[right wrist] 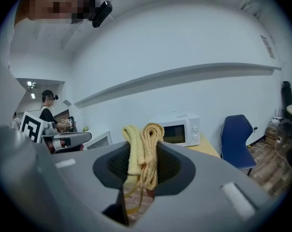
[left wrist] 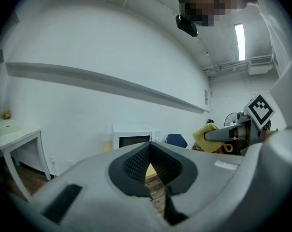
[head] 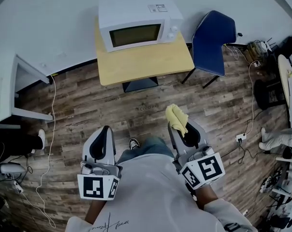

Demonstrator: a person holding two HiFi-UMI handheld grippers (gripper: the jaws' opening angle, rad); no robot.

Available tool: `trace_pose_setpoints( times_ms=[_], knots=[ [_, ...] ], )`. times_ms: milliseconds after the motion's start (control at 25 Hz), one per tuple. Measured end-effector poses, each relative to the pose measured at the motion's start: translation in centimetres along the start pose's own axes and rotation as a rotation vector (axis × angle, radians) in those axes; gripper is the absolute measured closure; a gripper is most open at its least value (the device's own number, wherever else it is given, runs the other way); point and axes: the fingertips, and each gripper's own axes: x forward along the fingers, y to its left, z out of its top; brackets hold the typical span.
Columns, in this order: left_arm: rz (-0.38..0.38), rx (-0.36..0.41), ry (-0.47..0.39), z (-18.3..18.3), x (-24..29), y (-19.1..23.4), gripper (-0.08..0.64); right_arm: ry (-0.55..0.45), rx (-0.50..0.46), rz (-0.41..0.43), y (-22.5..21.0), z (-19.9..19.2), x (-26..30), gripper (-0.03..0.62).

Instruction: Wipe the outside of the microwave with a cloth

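Over wood floor (head: 88, 100), forward-pointing right gripper (head: 181, 129) clamps cloth (head: 176, 115).

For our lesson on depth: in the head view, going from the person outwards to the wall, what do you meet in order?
The yellow cloth in the right tongs → wooden table → microwave → white wall.
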Motion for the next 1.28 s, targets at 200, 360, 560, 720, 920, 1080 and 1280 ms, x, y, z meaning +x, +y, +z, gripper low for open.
trace_pose_setpoints(
  times_ms=[200,360,560,720,920,1080,1280],
  knots=[
    [0.013,-0.005,0.009,0.0,2.3,2.6,0.563,0.013,-0.013,-0.007,-1.1,0.9,4.0,0.488],
    [0.025,0.000,0.013,0.2,5.0,4.4,0.563,0.013,-0.007,-0.026,-3.2,1.9,7.5,0.488],
    [0.032,0.014,-0.009,1.9,10.5,6.8,0.563,-0.008,-0.022,-0.011,-6.3,4.8,13.0,0.488],
    [0.030,0.028,-0.022,4.0,16.5,8.5,0.563,-0.025,-0.039,0.013,-9.5,8.2,18.1,0.488],
    [0.034,0.037,-0.040,6.4,24.2,10.4,0.563,-0.031,-0.024,0.054,-13.9,12.2,24.7,0.488],
    [0.044,0.042,-0.049,7.8,29.9,11.7,0.563,-0.014,-0.045,0.076,-17.8,15.2,29.7,0.486],
    [0.050,0.050,-0.072,9.3,34.7,12.3,0.563,0.041,-0.129,0.110,-21.8,18.3,35.3,0.479]
  ],
)
